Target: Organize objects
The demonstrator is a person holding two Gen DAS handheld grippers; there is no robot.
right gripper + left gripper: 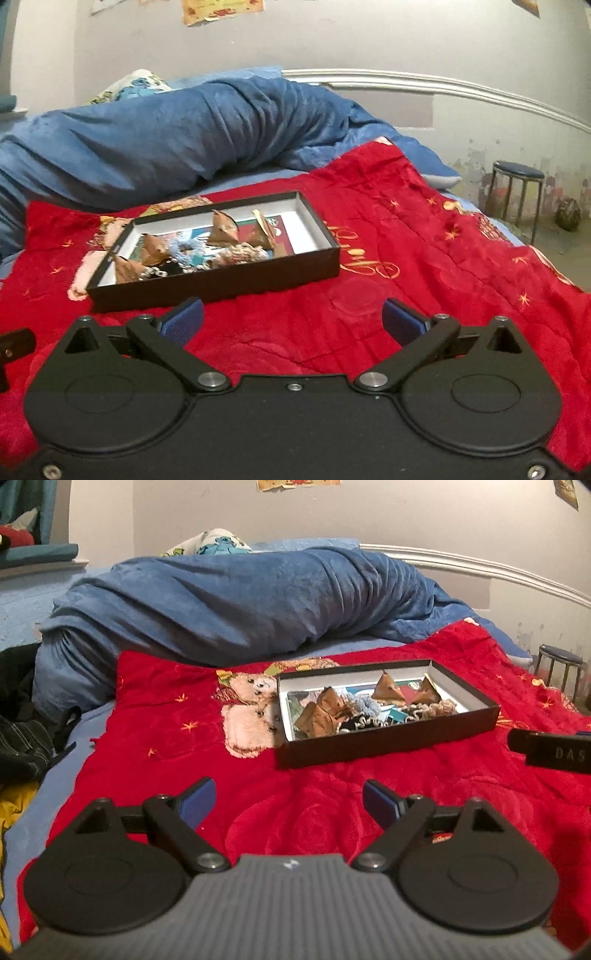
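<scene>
– That shallow black box [388, 738] sits on soft red blanket [295, 812]; a nudge on its wall could tip it and spill the folded brown packets [388, 688].

– Agreed. Both the left gripper [289, 797] and right gripper [293, 317] gape wide, holding nothing, just short of the box's near wall.

Pale wall [332, 44], bed [55, 775], round stool [517, 192].

The letters "DAS" were read in pale print on the right gripper [550, 751], beside the black box [388, 738]; gold script on the red blanket [369, 258] stayed illegible.
</scene>
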